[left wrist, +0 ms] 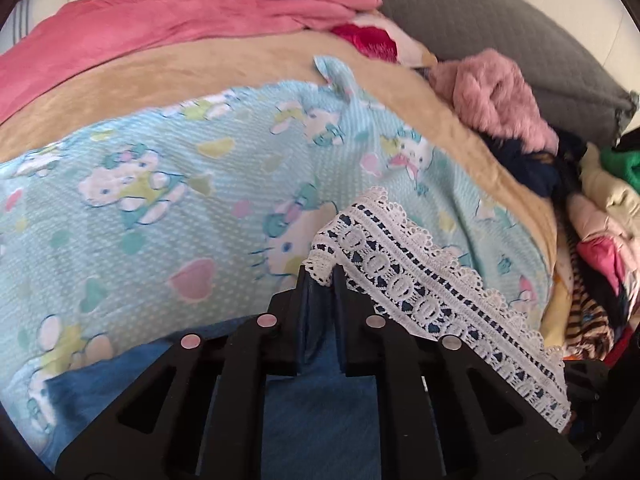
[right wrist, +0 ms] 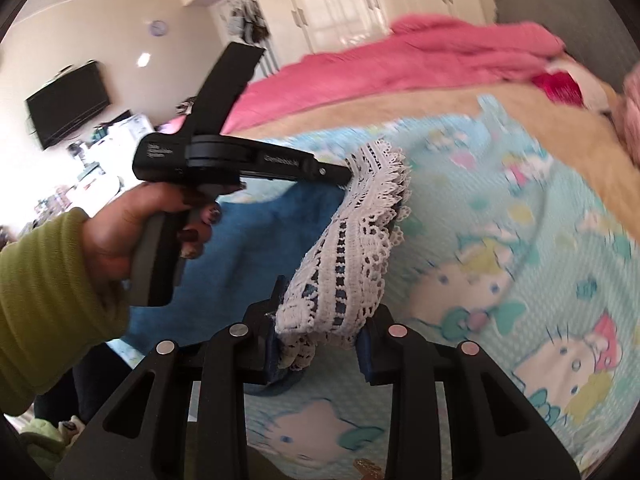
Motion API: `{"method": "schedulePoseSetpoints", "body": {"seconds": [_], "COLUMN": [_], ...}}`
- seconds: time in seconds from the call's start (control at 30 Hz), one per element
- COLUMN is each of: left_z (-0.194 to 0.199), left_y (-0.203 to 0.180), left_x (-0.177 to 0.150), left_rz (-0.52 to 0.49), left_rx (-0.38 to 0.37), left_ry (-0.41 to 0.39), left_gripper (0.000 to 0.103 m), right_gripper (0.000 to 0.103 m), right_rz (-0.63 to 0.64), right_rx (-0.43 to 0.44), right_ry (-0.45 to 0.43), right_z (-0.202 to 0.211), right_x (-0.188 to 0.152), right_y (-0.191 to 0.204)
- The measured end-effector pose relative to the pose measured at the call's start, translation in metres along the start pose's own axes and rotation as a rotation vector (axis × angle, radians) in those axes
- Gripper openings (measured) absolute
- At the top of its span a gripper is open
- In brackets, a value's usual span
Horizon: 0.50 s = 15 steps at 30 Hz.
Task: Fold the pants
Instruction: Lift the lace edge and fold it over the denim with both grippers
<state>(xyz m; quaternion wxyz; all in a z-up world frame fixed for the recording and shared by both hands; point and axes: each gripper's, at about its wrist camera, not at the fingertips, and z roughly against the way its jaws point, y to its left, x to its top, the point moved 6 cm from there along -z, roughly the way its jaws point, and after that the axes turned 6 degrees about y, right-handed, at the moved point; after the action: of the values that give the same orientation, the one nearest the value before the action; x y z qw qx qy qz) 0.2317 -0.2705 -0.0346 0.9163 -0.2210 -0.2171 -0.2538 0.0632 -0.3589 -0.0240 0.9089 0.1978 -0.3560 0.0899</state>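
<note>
- 2 grippers are clamped on the same garment — the blue pants (right wrist: 280,208) with their white lace trim (right wrist: 352,240), over the light-blue cartoon-print blanket (left wrist: 160,184).
- In my left wrist view, the left gripper (left wrist: 320,276) sits at lower centre; its jaws stand almost together, pinching one end of the lace trim (left wrist: 420,280), with blue fabric showing between and below them. The trim runs from there toward the lower right of the frame.
- In my right wrist view, the right gripper (right wrist: 320,340) at lower centre is narrowed on a bunched fold of lace and blue cloth, pads pressing from both sides.
- That same view shows the left gripper (right wrist: 348,172) at centre left, side on, tips buried in the far end of the trim. A hand (right wrist: 132,232) with a green sleeve (right wrist: 44,300) holds its handle.
- Between the 2 grips the lace band hangs raised off the blanket, sagging slightly.
- A pink cover (left wrist: 140,28) lies along the top of the left view; a pile of clothes (left wrist: 600,220) fills its right edge.
</note>
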Motion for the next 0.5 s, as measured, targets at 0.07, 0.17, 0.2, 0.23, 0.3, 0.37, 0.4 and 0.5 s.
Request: {"method": "schedulePoseSetpoints", "body": {"seconds": [0.07,0.17,0.2,0.23,0.3,0.37,0.4,0.5], "left_z": [0.014,0.034,0.041,0.046,0.058,0.067,0.071,0.082], "left_y": [0.009,0.020,0.024,0.029,0.039,0.048,0.054,0.075], "left_x": [0.000,-0.006,-0.008,-0.011,-0.016,-0.022,-0.026,-0.041], "left_rz": [0.047,0.077,0.086,0.099,0.120,0.131,0.142,0.194], "left_rx": [-0.015,-0.014,-0.014,-0.020,-0.028,-0.027,-0.029,-0.048], "left_ry": [-0.024,-0.060,-0.073,-0.084,-0.105,-0.121,-0.131,-0.157], "left_gripper": [0.005,0.005,0.005,0.005,0.005,0.005,0.005,0.006], "right_gripper": [0.029,0.029,0.029,0.029,0.029,0.029,0.029,0.029], "right_rz": [0.031,0.073,0.084,0.103,0.138,0.180,0.195,0.244], "right_rx": [0.010,0.019,0.023,0.025,0.025,0.031,0.030,0.038], "right_ry": [-0.008,-0.019,-0.020,-0.020,-0.016,-0.011,-0.006,0.018], "right_z": [0.002,0.004,0.005,0.004,0.004,0.000,-0.003,-0.014], "right_x": [0.007,0.016,0.018,0.021,0.024,0.026,0.027,0.027], "right_y": [0.011,0.030,0.036,0.043,0.057,0.073,0.079,0.103]}}
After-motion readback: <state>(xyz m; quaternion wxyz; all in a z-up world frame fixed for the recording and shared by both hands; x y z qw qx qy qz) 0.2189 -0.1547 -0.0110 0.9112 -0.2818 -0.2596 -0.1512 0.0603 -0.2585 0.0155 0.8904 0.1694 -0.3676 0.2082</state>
